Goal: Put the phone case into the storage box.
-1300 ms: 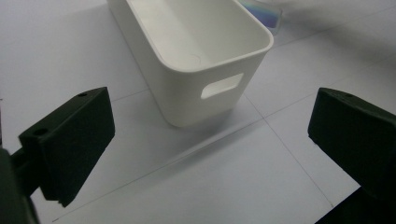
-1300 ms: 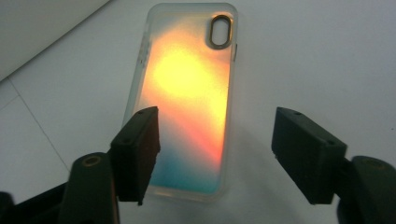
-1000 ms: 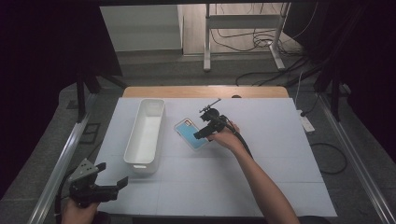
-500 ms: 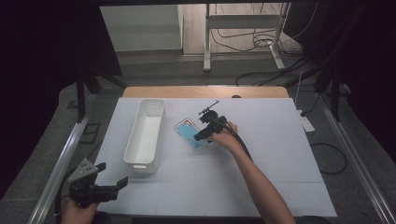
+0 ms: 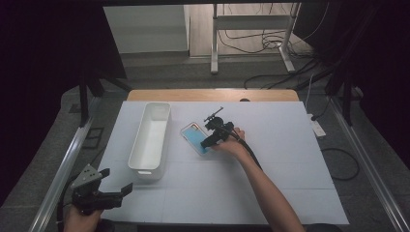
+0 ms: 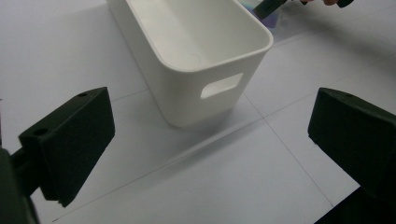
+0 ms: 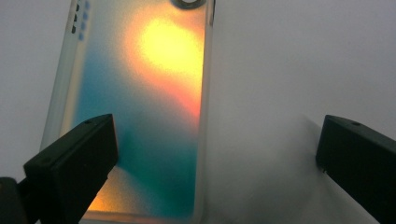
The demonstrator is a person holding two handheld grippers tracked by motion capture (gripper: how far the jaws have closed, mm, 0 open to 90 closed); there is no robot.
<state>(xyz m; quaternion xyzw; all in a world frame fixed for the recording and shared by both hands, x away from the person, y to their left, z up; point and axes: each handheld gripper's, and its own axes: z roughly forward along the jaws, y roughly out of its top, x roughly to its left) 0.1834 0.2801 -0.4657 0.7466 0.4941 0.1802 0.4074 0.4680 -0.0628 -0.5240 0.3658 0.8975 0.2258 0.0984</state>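
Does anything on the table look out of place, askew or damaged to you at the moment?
Nothing stands out. The phone case lies flat beside the upright white bin, undamaged as far as shows, with the open right gripper over it.

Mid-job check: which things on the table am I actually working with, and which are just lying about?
In the job:
phone case, flat on the table
right gripper, open over it
white bin beside it, probably

Lying about:
left gripper, open, idle at the near corner
power strip at the table edge
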